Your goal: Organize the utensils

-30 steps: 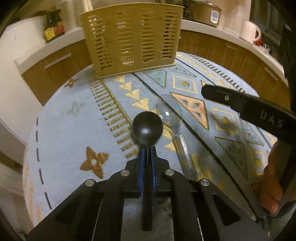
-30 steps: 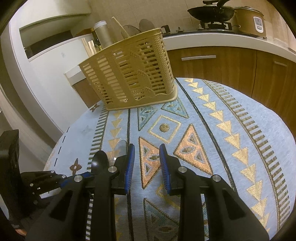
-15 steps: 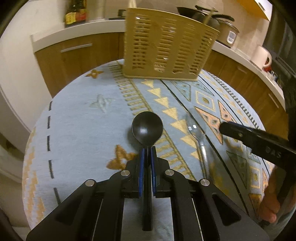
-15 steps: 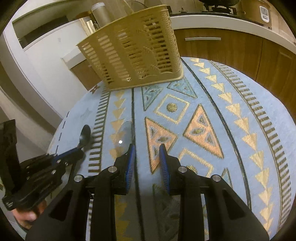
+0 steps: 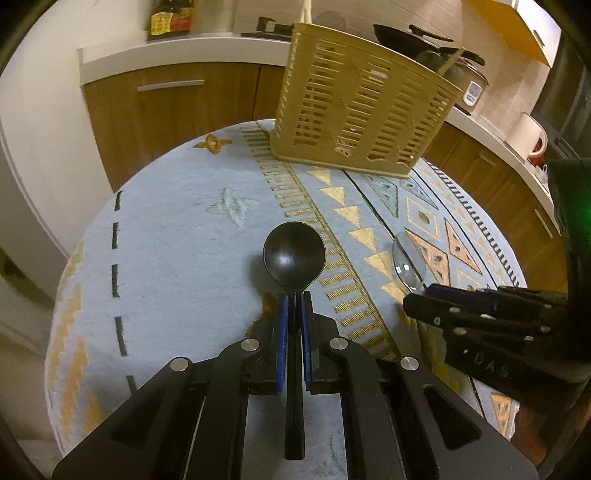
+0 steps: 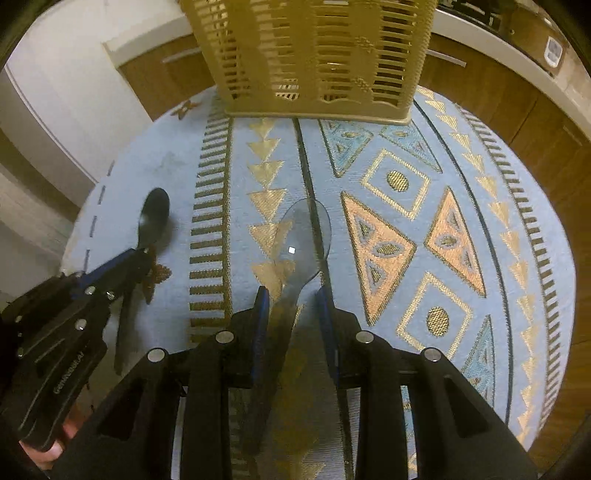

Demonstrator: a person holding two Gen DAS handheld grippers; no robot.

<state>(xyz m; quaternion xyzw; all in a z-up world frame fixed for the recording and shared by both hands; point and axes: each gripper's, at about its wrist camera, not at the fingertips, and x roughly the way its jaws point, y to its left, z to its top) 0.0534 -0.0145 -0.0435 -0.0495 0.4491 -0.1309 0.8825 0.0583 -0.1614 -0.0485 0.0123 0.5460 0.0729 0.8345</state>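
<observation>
A black spoon [image 5: 294, 254] is clamped by its handle in my left gripper [image 5: 294, 299], bowl forward, just above the patterned tablecloth [image 5: 177, 258]. To its right a clear plastic spoon [image 5: 406, 264] lies flat on the cloth. My right gripper [image 6: 291, 295] points steeply down over the clear spoon [image 6: 303, 240], its blue pads on either side of the spoon's neck with a gap on each side. In the right wrist view the black spoon [image 6: 153, 218] and left gripper [image 6: 142, 254] sit at the left. A tan slotted basket [image 6: 317, 48] stands at the table's far edge.
The round table's edge [image 5: 92, 229] curves close on the left, with wooden cabinets [image 5: 166, 107] behind it. On the counter stand a bottle [image 5: 170, 18], a pan [image 5: 410, 33], a rice cooker [image 5: 469, 85] and a white jug [image 5: 532, 136]. A hand [image 6: 44, 450] holds the left gripper.
My right gripper has swung down and left until its fingers straddle the clear spoon's neck. My left gripper, still holding the black spoon, has shifted left away from the clear spoon and rolled.
</observation>
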